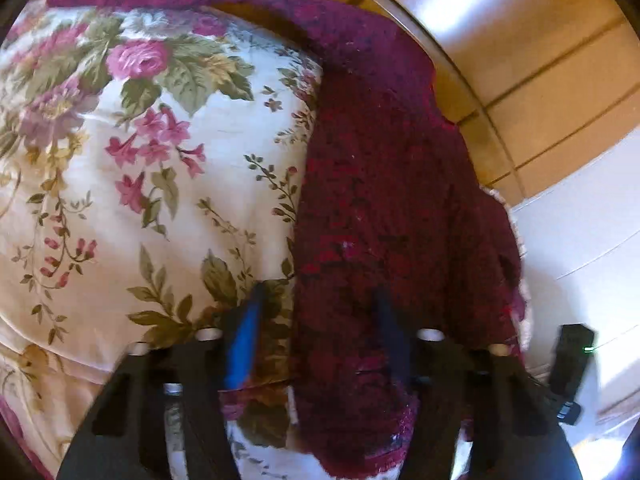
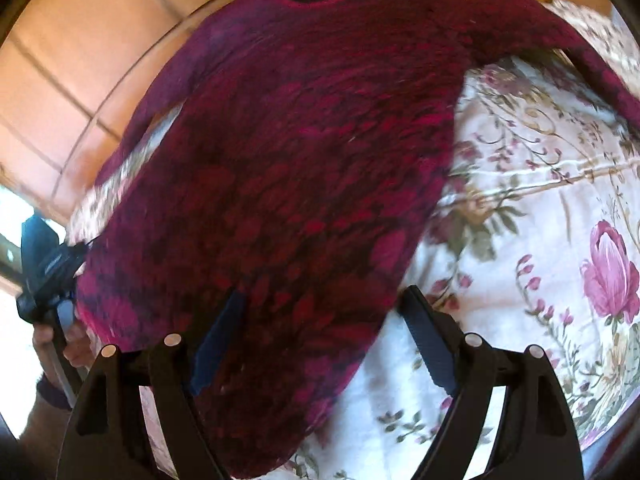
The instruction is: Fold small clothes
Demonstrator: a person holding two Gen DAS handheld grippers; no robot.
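Observation:
A dark red knitted sweater (image 2: 304, 168) lies spread on a floral bedspread (image 2: 540, 208), neck hole at the far end, one sleeve stretched to the right. In the left wrist view the sweater (image 1: 392, 184) runs down the right side of the bedspread (image 1: 140, 184). My left gripper (image 1: 318, 300) is open, its jaws astride the sweater's left edge near the hem. My right gripper (image 2: 322, 300) is open, its jaws wide over the sweater's lower right hem. The left gripper (image 2: 48, 268) also shows at the sweater's left edge in the right wrist view.
A wooden headboard or panel (image 1: 540, 40) stands beyond the bed, also seen in the right wrist view (image 2: 80, 60). White furniture (image 1: 592, 216) lies at the right. The bed's edge runs close along the sweater's side.

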